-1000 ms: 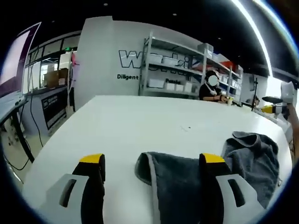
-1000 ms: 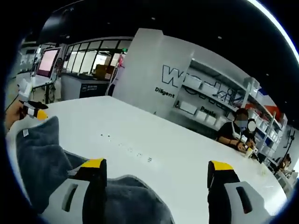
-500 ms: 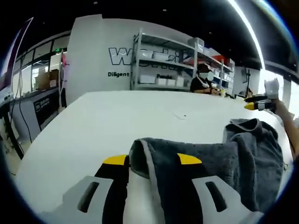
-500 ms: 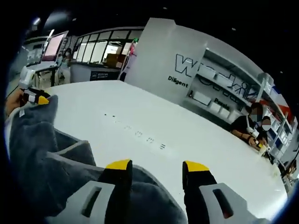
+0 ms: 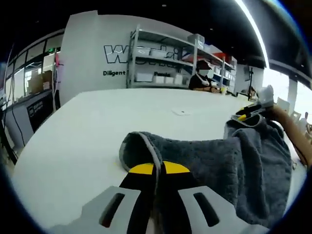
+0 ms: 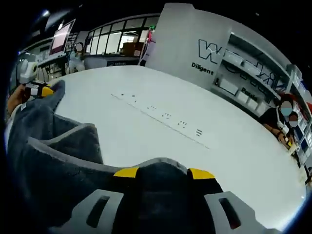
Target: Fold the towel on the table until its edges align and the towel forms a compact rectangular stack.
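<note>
in the left gripper view, the left gripper (image 5: 154,169) is seen clenched on the dark grey terry towel with a pale grey hem (image 5: 214,165), its yellow-tipped jaws pressed together with the hemmed edge pinched between them. from that grip the towel is draped away across the broad white table (image 5: 87,131), a rounded corner being curled up just beyond the jaw tips. at the far end of the towel, the right gripper (image 5: 247,113) is seen with a hand behind it, the cloth being lifted there above the table.

in the right gripper view, the same towel (image 6: 53,161) is shown from its other end. the right gripper (image 6: 163,171) is closed on a bulged fold of the cloth, which is gathered between the jaws and hides their inner faces. beyond it the pale hem is seen standing up as a ridge, and at the towel's far end the left gripper (image 6: 43,90) is seen against the cloth, held by a hand.

past the towel, a wide bare stretch of table is left open in both views. small dark marks (image 6: 165,117) are printed in a row on it, well apart from the towel. beyond the table's far edge, grey metal shelving with white boxes (image 5: 161,63) is stood against a white wall with dark lettering (image 6: 214,58), and seated people (image 6: 280,119) are seen near the table's far side.
</note>
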